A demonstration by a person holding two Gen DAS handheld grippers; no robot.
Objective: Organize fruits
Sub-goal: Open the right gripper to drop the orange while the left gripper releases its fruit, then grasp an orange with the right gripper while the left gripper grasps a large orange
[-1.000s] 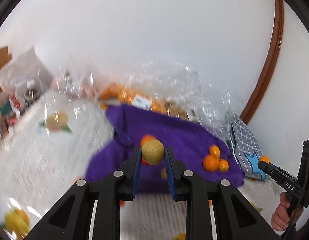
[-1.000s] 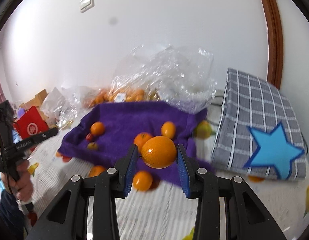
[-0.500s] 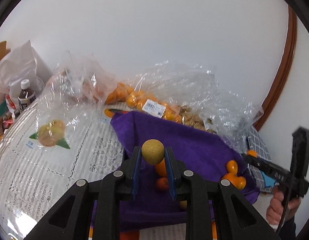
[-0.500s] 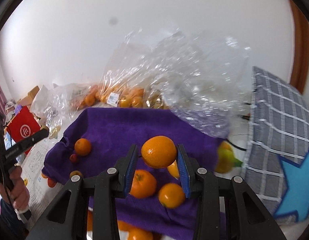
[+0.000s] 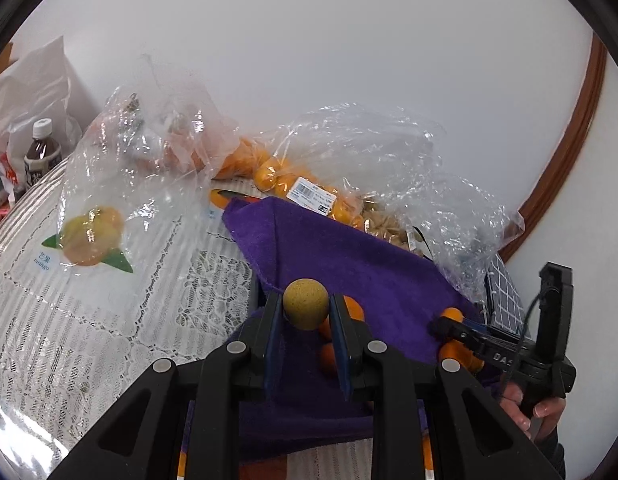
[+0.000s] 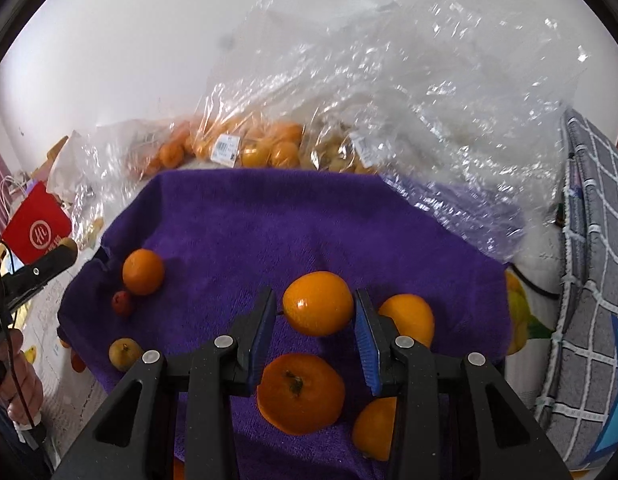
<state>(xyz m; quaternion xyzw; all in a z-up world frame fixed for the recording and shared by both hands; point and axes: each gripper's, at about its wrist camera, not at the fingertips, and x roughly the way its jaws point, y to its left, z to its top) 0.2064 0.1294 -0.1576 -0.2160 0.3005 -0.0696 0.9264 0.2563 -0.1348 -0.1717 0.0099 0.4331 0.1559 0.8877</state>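
Observation:
My left gripper point(image 5: 306, 312) is shut on a small round tan fruit point(image 5: 306, 309), held over the near left part of the purple towel point(image 5: 369, 264). My right gripper point(image 6: 316, 316) is shut on an orange point(image 6: 317, 303) above the towel point(image 6: 269, 216). On the towel below lie a big orange point(image 6: 300, 393), two more oranges point(image 6: 409, 316) at its right, another orange point(image 6: 143, 271) at the left, a small red fruit point(image 6: 122, 303) and a small yellowish fruit point(image 6: 124, 353). In the left wrist view the right gripper point(image 5: 449, 322) shows at the far right with its orange.
Clear plastic bags of oranges point(image 6: 269, 148) and crumpled plastic point(image 5: 389, 152) lie behind the towel. A grey checked cushion point(image 6: 589, 280) stands on the right. A lace tablecloth point(image 5: 109, 312), a bottle point(image 5: 41, 152) and a red bag point(image 6: 37, 232) are at the left.
Both grippers moved forward over the purple towel and lower, each keeping its fruit. The bags behind the towel look nearer in both views.

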